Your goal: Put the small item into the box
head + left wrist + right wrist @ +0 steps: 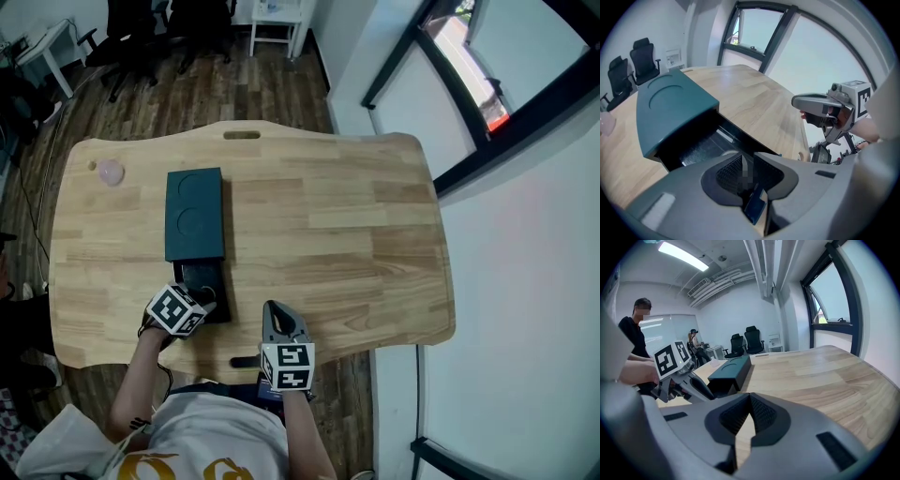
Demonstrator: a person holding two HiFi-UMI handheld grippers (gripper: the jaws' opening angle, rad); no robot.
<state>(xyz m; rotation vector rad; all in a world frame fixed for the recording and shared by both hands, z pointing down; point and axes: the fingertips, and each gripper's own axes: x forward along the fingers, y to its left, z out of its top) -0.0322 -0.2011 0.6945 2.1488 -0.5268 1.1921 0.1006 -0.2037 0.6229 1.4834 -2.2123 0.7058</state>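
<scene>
Two hand-held grippers are over the near side of the pale wooden table (pixel 337 225). The left gripper (pixel 199 292) is at the open black drawer (pixel 200 278) of the long dark teal box (pixel 194 211). This box lies on the left half of the table, with the drawer pulled out toward the person. In the left gripper view the jaws pinch a small flat blue item (pixel 755 206), which stands tilted between them, close before the drawer's opening and not resting inside it. The right gripper (pixel 275 311) is near the front edge of the table, to the right of the box and apart from it. Its jaws are pressed together with nothing between them. One small pink round thing (pixel 111 172) lies near the far left corner of the table.
</scene>
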